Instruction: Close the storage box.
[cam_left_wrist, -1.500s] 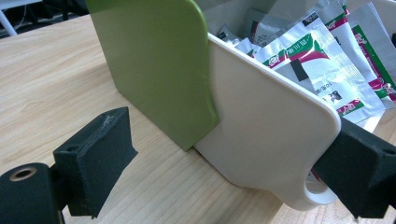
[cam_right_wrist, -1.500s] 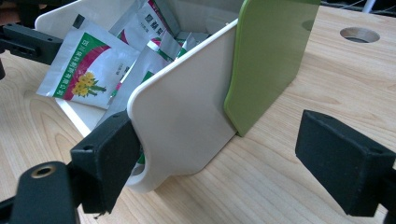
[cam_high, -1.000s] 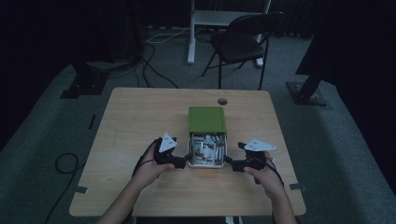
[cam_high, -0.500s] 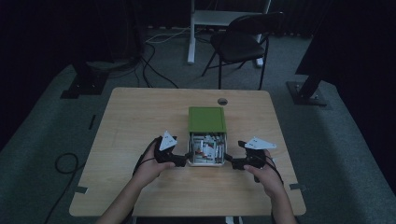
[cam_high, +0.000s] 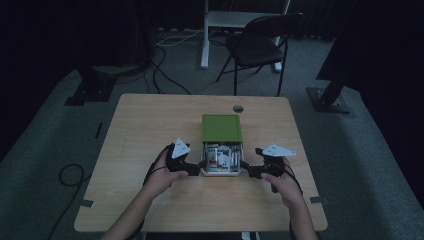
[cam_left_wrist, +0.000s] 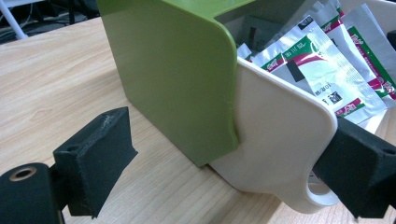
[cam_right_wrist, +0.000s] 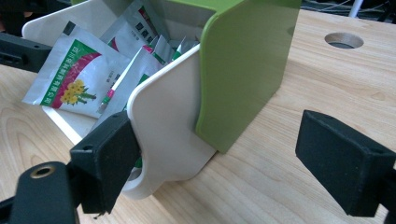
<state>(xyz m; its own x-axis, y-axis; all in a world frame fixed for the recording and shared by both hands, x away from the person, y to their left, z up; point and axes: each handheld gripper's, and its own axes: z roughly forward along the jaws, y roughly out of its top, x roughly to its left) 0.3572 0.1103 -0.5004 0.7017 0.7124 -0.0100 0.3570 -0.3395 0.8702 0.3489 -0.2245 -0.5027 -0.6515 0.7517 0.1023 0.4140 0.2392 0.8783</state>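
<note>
Left claw (cam_high: 198, 167) beside drawer (cam_left_wrist: 280, 154), sachets' (cam_right_wrist: 74, 74) print unreadable

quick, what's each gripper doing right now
Left gripper: open, jaws wide at the left side of the white drawer, gripping nothing.
Right gripper: open, jaws wide at the drawer's right side.

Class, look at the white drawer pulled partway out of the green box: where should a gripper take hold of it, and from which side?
Grip the white drawer at its front corners, where the flat side walls stand clear of the green box. Come in from each side with the left gripper and right gripper; the thin upright walls suit a pinch.
</note>
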